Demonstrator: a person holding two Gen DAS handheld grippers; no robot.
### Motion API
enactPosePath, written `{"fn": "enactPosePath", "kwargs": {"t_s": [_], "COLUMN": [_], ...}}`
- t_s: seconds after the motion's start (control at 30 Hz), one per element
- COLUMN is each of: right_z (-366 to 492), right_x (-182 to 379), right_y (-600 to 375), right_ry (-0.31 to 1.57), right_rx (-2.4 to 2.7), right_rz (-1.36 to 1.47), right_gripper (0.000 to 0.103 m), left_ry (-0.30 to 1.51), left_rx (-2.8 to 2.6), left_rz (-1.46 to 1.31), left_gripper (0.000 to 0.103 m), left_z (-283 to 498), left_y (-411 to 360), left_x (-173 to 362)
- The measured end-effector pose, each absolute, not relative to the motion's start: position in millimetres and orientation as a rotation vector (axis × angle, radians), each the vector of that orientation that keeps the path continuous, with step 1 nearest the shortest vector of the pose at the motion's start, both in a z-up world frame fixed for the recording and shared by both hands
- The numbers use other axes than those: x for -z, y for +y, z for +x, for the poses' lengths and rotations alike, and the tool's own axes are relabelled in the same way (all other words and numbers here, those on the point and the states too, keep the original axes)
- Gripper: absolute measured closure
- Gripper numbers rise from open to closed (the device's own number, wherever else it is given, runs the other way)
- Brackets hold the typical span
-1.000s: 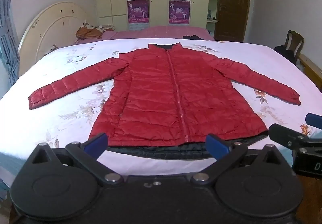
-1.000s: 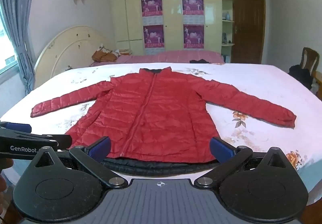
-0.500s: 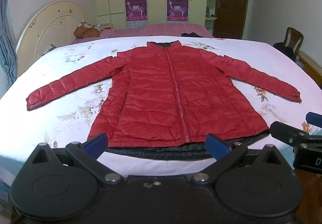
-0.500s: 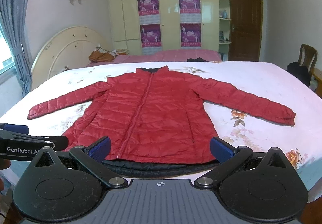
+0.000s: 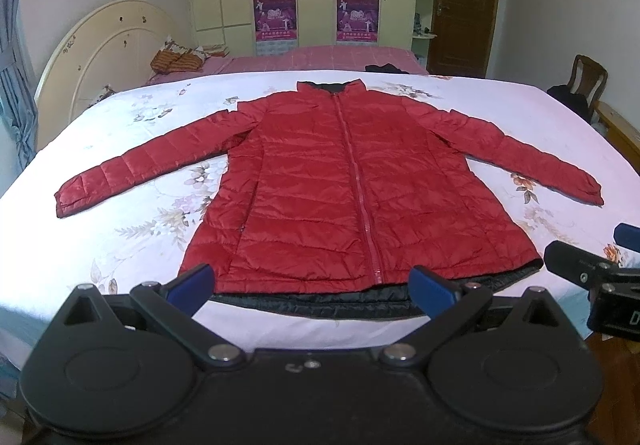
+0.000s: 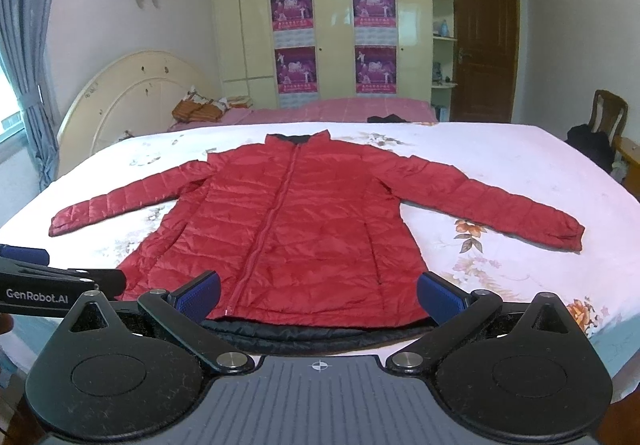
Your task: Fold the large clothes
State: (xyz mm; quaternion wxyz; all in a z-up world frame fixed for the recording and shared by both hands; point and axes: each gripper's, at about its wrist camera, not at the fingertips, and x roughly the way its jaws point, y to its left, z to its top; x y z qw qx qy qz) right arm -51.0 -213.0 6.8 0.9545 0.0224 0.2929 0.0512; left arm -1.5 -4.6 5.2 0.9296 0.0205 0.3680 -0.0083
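1. A red quilted jacket (image 5: 352, 189) lies flat and face up on the bed (image 5: 120, 229), zipped along the front, collar at the far side and hem at the near edge.
2. Both sleeves are spread out to the sides: the left cuff (image 5: 68, 201) reaches toward the left edge of the bed, the right cuff (image 5: 592, 191) toward the right edge.
3. A dark lining strip (image 5: 320, 305) shows beyond the red hem on the near side.
4. The left gripper (image 5: 312, 285) hangs just above the near hem, its blue-padded fingers (image 5: 192, 283) spread wide with nothing between them; the zipper's lower end lies between them.
5. The right gripper (image 6: 320, 295) is likewise released and empty, its fingers (image 6: 440, 295) straddling the hem on either side of the jacket's middle.
6. In the right wrist view the left gripper's body enters from the left and bears the white lettering "GenRobot.AI" (image 6: 36, 295); in the left wrist view the right gripper's body at the right edge shows only a letter "D" (image 5: 634, 319).
7. The flowered sheet is bare around the jacket on the left, right and far sides; little bed remains between the hem and the near edge.
8. Beyond the bed stand a cream headboard (image 6: 132, 101) at far left, a wardrobe carrying four purple posters (image 6: 292, 7) whose writing is too small to read, a brown door (image 6: 484, 45) and a wooden chair (image 6: 608, 113) at far right.
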Motion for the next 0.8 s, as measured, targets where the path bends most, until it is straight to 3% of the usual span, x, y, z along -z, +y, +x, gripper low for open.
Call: {"fn": "enactPosePath", "kwargs": {"t_s": [0.8], "right_z": [-51], "right_x": [-6], "right_y": [-208], "right_ry": [0.595], "right_rx": [-0.094], "right_rz": [0.045], "right_gripper": [0.0], "left_ry": [0.76], "left_rx": [0.017], "left_rz": [0.038], "left_gripper": [0.0], "left_z": [-1], "left_y": [7], "left_x": [-3]}}
